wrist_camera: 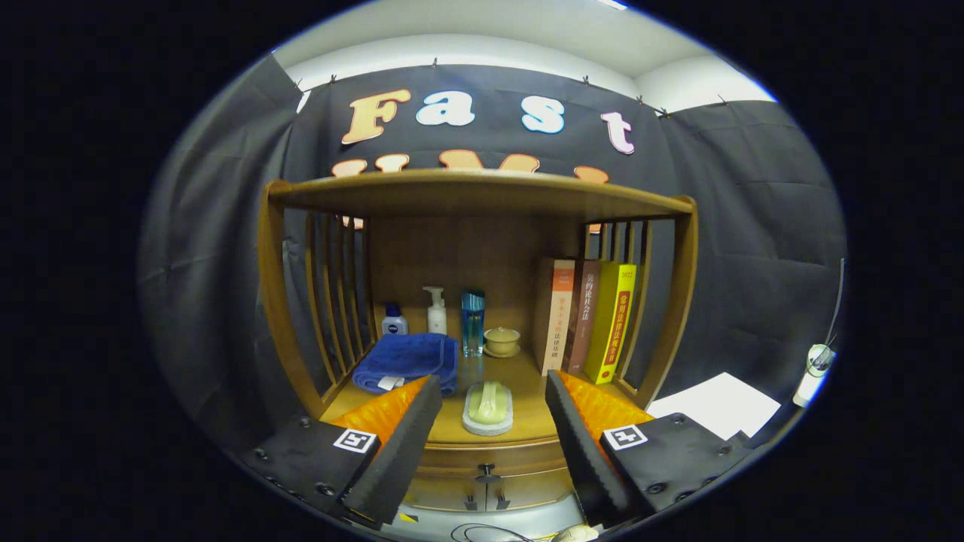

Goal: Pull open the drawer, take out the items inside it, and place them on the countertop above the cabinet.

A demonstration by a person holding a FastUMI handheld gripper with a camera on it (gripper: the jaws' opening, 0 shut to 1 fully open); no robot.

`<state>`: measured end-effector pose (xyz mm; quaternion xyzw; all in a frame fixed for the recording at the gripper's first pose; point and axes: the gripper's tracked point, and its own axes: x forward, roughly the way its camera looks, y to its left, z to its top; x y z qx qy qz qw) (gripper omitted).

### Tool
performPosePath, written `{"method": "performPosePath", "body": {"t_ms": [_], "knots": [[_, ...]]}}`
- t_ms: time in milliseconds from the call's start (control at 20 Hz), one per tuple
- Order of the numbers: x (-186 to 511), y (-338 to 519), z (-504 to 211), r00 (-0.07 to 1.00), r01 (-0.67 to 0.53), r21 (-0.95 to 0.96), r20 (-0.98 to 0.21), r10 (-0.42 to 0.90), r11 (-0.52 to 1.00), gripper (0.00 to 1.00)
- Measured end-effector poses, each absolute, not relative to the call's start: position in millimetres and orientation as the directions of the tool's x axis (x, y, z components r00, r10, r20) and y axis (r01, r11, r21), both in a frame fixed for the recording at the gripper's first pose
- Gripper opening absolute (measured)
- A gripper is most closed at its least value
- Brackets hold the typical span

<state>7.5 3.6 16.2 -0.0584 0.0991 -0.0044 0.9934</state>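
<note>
I hold my gripper [493, 421] level and facing the wooden cabinet [482, 316] head-on, fingers spread wide and gripping nothing, with the closed drawer [489, 482] and its small dark handle [487, 474] low between them. On the countertop [527, 391] just beyond my fingers sits a soap dish [488, 408] (a pale green bar on it), a folded blue towel [410, 361] to its left. Farther back stand three bottles [437, 312], a small lidded cup [501, 341] and, to the right, upright books [591, 320]; black cloth hangs behind.

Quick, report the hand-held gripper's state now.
Hand-held gripper: open, holding nothing; the soap dish on the countertop and the closed drawer's handle below it show between the fingers.
</note>
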Motion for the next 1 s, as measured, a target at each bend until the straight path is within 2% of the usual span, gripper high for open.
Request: {"method": "performPosePath", "body": {"t_ms": [350,1000], "knots": [[3.3,-2.6,60.1,0.991,-0.008,-0.124,-0.133,-0.008,0.992,0.94],[12.8,30.4,52.5,0.989,-0.066,-0.108,-0.142,0.051,0.992,0.94]]}}
